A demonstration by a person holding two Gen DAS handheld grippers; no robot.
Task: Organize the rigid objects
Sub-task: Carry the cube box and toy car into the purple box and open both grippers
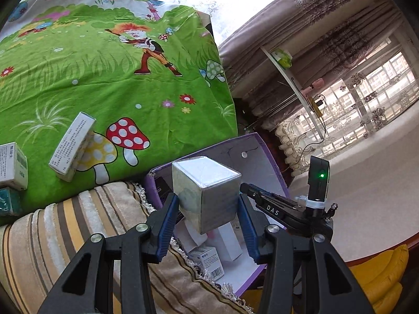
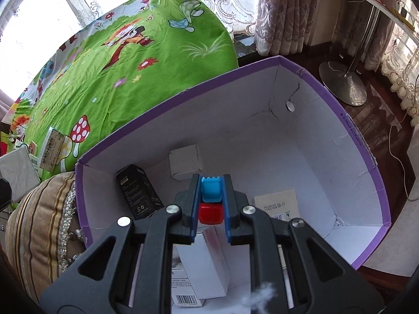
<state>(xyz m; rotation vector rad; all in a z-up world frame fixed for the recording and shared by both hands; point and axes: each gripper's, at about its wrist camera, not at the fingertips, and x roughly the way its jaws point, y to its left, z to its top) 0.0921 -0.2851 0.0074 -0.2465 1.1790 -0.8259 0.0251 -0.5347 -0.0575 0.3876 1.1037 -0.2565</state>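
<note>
My left gripper (image 1: 208,217) is shut on a silver box (image 1: 207,191) and holds it above the purple-rimmed white carton (image 1: 259,157). My right gripper (image 2: 210,204) is shut on a small blue-and-red block (image 2: 211,201) and holds it inside the carton (image 2: 353,141), above its floor. In the carton lie a black box (image 2: 137,193), a white cube box (image 2: 186,162), a beige box (image 2: 277,202) and white boxes (image 2: 207,261). On the green sheet (image 1: 104,78) lie a tilted white box (image 1: 72,147) and more boxes (image 1: 13,166) at the left edge.
A striped cushion (image 1: 65,235) lies between the green sheet and the carton. A lamp stand base (image 2: 343,83) sits on the dark floor behind the carton. Curtains (image 1: 327,39) and a window fill the right. A yellow object (image 1: 379,274) lies at lower right.
</note>
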